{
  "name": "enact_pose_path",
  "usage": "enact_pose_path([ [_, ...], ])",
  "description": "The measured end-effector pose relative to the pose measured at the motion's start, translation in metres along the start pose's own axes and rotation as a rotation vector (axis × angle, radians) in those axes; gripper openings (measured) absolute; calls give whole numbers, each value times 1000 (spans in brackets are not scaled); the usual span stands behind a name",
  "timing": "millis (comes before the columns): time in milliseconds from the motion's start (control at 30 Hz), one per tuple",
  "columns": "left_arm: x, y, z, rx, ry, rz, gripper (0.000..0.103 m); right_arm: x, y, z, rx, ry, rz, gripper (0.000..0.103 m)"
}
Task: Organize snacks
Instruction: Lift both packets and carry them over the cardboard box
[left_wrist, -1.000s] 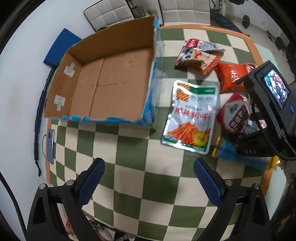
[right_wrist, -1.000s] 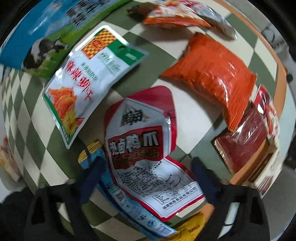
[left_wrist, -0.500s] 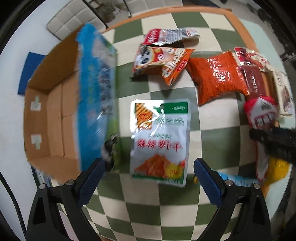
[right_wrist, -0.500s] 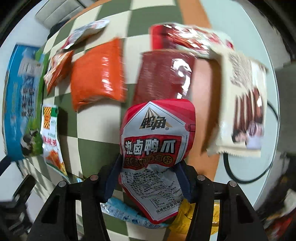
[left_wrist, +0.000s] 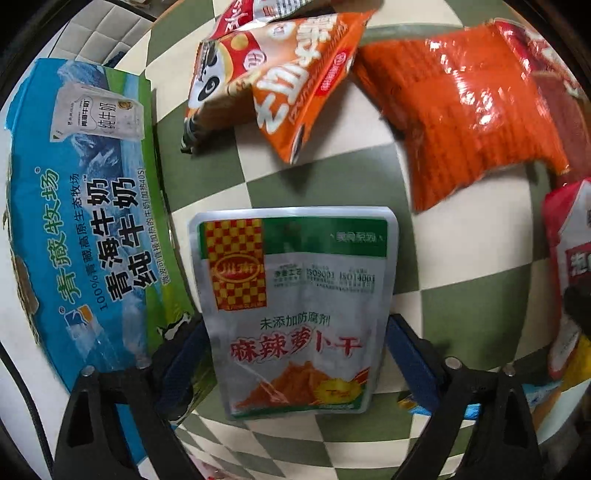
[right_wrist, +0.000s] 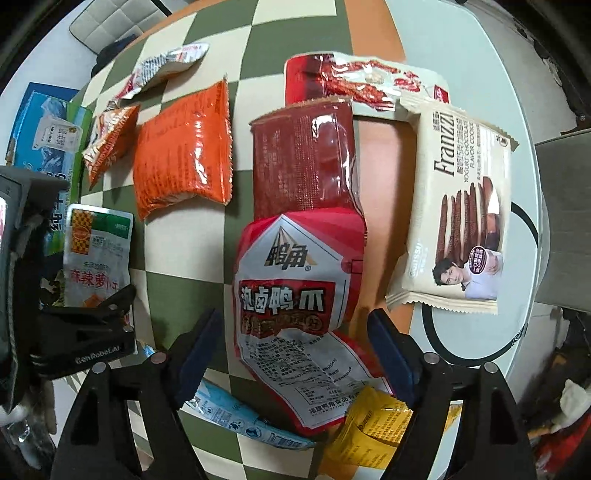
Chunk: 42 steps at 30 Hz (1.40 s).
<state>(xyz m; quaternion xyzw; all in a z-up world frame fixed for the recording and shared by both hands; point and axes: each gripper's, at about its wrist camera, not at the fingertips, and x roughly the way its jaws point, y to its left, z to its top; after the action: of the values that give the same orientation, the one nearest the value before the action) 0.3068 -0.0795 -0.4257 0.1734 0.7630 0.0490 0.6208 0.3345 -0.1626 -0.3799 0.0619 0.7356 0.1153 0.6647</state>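
A silver pouch (left_wrist: 295, 295) with a green top band lies flat on the checked cloth (left_wrist: 461, 295). My left gripper (left_wrist: 295, 343) is low over it and open, one blue pad beside each long edge. In the right wrist view the same pouch (right_wrist: 96, 254) shows at the left under the left gripper's black body (right_wrist: 85, 332). A red-and-white pouch (right_wrist: 291, 280) lies between the fingers of my right gripper (right_wrist: 295, 332). Its jaws are opening, and a small gap shows on each side of the pouch.
The blue-printed cardboard box (left_wrist: 85, 221) stands close on the left. An orange bag (left_wrist: 461, 122) and a panda bag (left_wrist: 280, 74) lie beyond. A dark red pack (right_wrist: 303, 158), a cream cookie pack (right_wrist: 458, 206), a blue pack (right_wrist: 236, 413) and a yellow pack (right_wrist: 369, 424) crowd the right gripper.
The left gripper came down and right, from beside the box to astride the silver pouch. The right gripper rolled, squeezed the red-and-white pouch half a second ago, and has since widened.
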Motion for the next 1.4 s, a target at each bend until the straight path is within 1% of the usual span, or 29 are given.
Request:
enact_pose_path([
  [33,-1,1,1,-2,-7,-3,94,-5,-10,-9,-2,7,-2,83],
  [67,-2,1,0,-9,-19,-11,94,-4,-11,-9,-4,16,-5,83],
  [100,-3,1,-1,-17,-29,-17,94,-8,-27,-10,-3,24,-5,83],
  [133,-5,-1,-4,-25,-39,-28,94,8,-30,-15,-1,25,-4,83],
  [200,-8,-10,-9,-30,-49,-48,94,14,-33,-17,4,25,4,83],
  [233,-8,-15,-11,-29,-58,-51,94,18,-41,-16,4,26,6,83],
  [300,-9,-25,-11,-13,-56,-84,93,27,-45,-16,8,32,10,83],
  [333,-10,-30,-11,-10,-61,-79,93,27,-55,-20,8,33,10,83],
  [367,-12,-32,-10,-4,-66,-81,92,29,-57,-20,8,36,7,83],
  [467,-23,-23,-11,2,-73,-117,92,32,-62,-21,4,39,5,83],
  [533,-33,-4,-15,-6,-92,-131,92,27,-66,-24,6,42,14,83],
  [567,-36,6,-19,-9,-90,-143,92,23,-66,-25,5,45,16,83],
  [633,-34,20,-17,-21,-68,-195,92,26,-68,-27,1,52,27,83],
  [700,-29,32,-21,-30,-41,-224,92,29,-68,-28,-8,52,37,87],
  [733,-25,34,-20,-29,-34,-226,92,31,-68,-28,-13,53,38,90],
  [800,-16,33,-17,-17,-6,-236,92,33,-65,-29,-23,58,29,90],
  [900,-1,31,-14,7,35,-195,93,38,-58,-31,-37,69,15,90],
  [933,0,34,-14,-4,34,-201,96,40,-55,-32,-41,72,12,90],
  [1000,3,45,-12,-44,53,-255,94,42,-52,-33,-51,80,0,90],
  [1033,4,51,-11,-60,63,-278,93,44,-47,-34,-52,84,-10,90],
  [1067,6,52,-16,-69,61,-285,92,45,-44,-35,-52,83,-23,89],
  [1100,4,55,-16,-75,53,-285,91,46,-40,-36,-58,76,-52,85],
  [1167,-3,56,-20,-70,36,-258,85,48,-32,-38,-74,63,-85,80],
  [1233,-8,54,-26,-64,20,-240,81,50,-22,-41,-88,43,-104,68],
  [1267,-12,54,-27,-68,15,-237,78,51,-19,-43,-90,41,-106,66],
  [1333,-19,60,-29,-78,4,-235,72,50,-11,-46,-89,36,-100,59],
  [1400,-33,64,-33,-83,-1,-237,67,50,-6,-49,-79,34,-79,58],
])
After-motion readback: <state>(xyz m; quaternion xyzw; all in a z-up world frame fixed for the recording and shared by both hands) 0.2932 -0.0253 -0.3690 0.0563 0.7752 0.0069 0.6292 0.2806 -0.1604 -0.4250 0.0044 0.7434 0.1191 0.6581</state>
